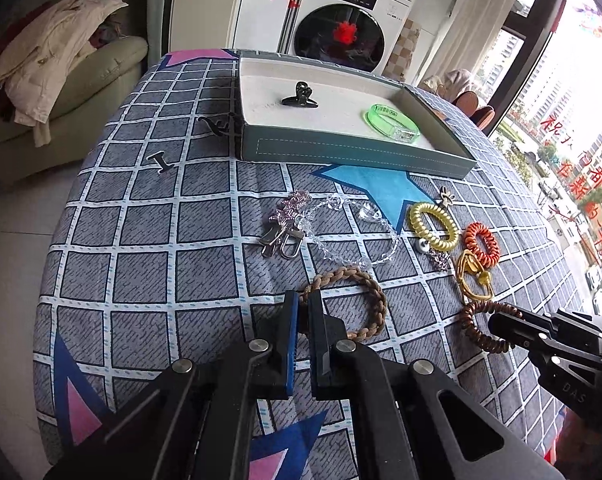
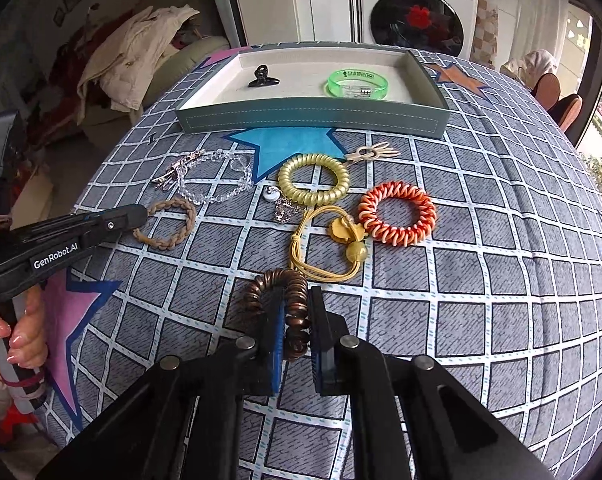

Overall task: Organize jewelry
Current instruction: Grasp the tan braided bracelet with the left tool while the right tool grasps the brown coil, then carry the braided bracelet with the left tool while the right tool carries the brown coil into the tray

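Two tongs work the checked worktop. Left wrist view: left tongs pinch the braided brown band. Right wrist view: right tongs clamp the brown coil tie, well short of the tray.

Beyond the far edge of the counter, draped in a grey checked cloth with blue and pink stars, stands a white front-loading washing machine against white cabinets. Off the counter's left edge sits a pale green sofa heaped with cream clothing. Past the right edge, a dark-framed window lets in bright daylight, showing buildings outside. The floor is light tile.
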